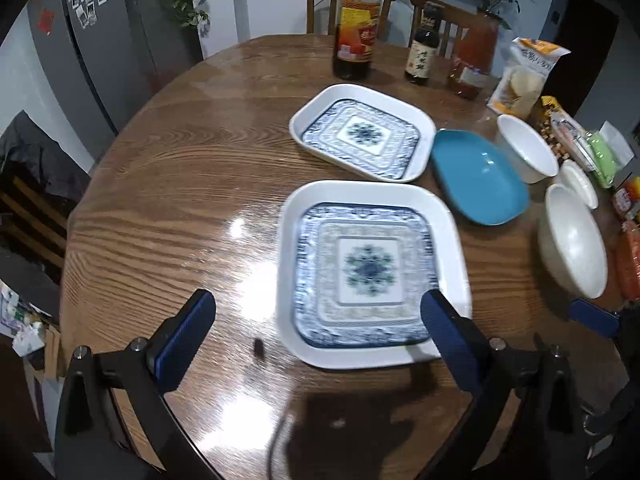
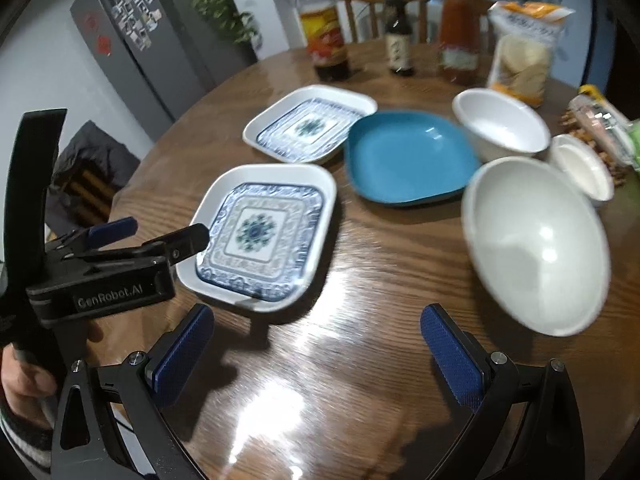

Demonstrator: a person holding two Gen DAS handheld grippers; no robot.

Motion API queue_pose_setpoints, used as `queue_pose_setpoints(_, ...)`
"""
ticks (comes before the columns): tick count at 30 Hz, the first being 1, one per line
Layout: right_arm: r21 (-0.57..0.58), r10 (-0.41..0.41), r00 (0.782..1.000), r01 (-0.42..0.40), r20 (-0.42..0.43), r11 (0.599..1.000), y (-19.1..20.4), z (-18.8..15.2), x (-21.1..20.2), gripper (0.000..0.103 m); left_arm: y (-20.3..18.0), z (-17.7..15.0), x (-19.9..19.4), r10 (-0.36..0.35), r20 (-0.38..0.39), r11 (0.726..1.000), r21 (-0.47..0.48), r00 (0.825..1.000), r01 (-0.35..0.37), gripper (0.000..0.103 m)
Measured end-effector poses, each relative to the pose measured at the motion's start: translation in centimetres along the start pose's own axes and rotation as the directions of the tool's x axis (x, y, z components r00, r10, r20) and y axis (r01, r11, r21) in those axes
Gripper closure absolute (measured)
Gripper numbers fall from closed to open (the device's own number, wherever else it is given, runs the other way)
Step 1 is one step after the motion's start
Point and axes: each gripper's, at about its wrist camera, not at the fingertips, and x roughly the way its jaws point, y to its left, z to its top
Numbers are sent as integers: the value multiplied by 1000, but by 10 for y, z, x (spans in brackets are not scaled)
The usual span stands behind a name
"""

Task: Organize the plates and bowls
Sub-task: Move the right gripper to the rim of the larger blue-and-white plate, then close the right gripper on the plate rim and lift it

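Jaws of both grippers spread wide, empty. Left gripper (image 1: 318, 332) over near patterned plate (image 1: 370, 276) on wooden table (image 1: 168, 184). Right gripper (image 2: 318, 348) near large white bowl (image 2: 536, 248); blue plate (image 2: 404, 158) beyond.

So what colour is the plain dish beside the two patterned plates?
Teal blue dish, unpatterned; clearest in the right wrist view.

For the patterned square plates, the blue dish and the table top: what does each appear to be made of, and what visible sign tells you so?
Patterned square plates: probably glazed ceramic, possibly melamine; smooth white rims, printed blue pattern.
Blue dish: glazed ceramic or plastic; a small bright highlight.
Table top: varnished wood; clear grain lines under strong glare.
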Motion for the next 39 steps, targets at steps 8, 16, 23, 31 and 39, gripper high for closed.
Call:
queue_pose_setpoints(8,52,-26,1000,27,-14,998,-1,16,35,0,14,1,24,-3,-24,999,36,1000,4,35)
queue_pose_setpoints(16,78,-29,997,34,-66,996,-4,19,57,28,20,-1,39,-35,-54,998,48,998,38,68)
queue_pose_setpoints(23,39,-55,997,58,-63,998,3,23,64,53,19,-5,46,-53,-79,998,32,995,55,72)
queue_pose_setpoints(31,19,-50,997,51,-62,998,11,26,69,74,19,-6,46,-50,-70,998,34,996,52,78)
queue_pose_setpoints(39,38,21,997,-18,-80,999,24,25,67,81,40,-13,33,-37,-67,999,-12,997,36,87)
